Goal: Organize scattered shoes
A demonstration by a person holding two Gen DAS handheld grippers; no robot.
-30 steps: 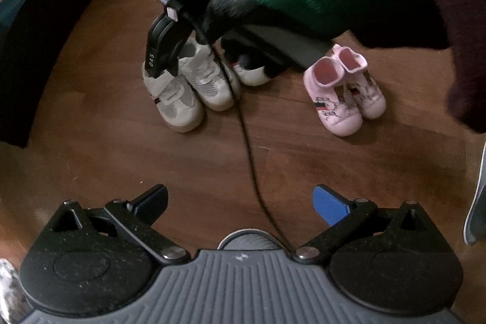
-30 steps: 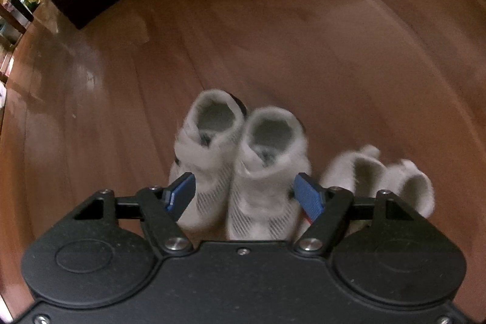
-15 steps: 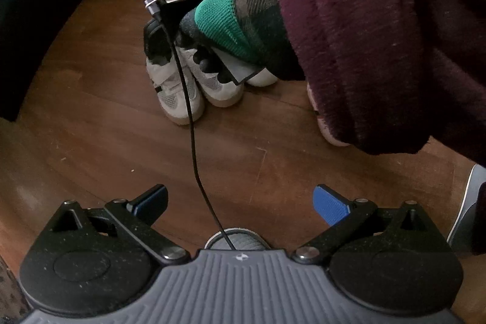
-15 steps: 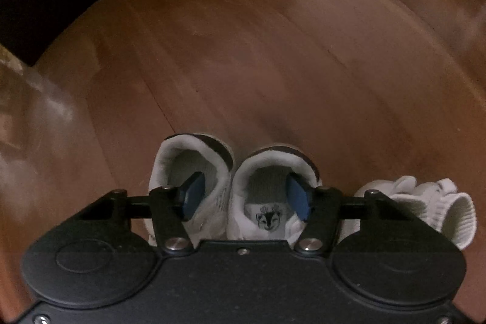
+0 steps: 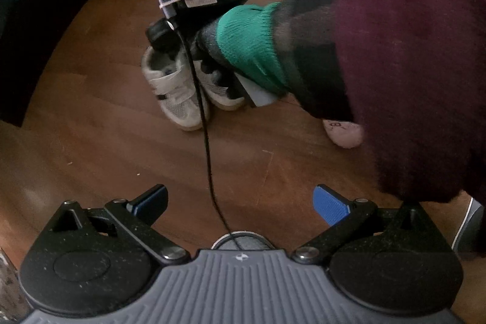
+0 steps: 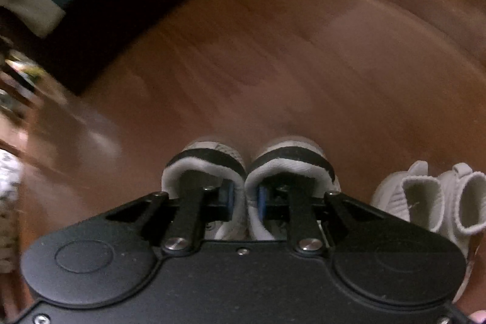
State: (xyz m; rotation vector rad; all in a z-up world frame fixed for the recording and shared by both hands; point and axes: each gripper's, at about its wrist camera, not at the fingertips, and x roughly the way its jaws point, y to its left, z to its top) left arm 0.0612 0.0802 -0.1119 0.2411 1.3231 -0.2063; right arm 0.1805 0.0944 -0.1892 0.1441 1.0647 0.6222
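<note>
The inner collars of two white sneakers (image 6: 247,172) are pinched together by the right gripper (image 6: 244,198). The left gripper (image 5: 240,199) is held spread above the floor (image 5: 91,141). No writing can be read.

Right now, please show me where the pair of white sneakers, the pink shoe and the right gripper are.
white sneakers (image 5: 177,99): left wrist view, strap of the nearer sneaker.
pink shoe (image 5: 343,133): left wrist view, toe showing under the sleeve.
right gripper (image 6: 244,196): right wrist view, between fingertips inside the sneakers' collars.
</note>
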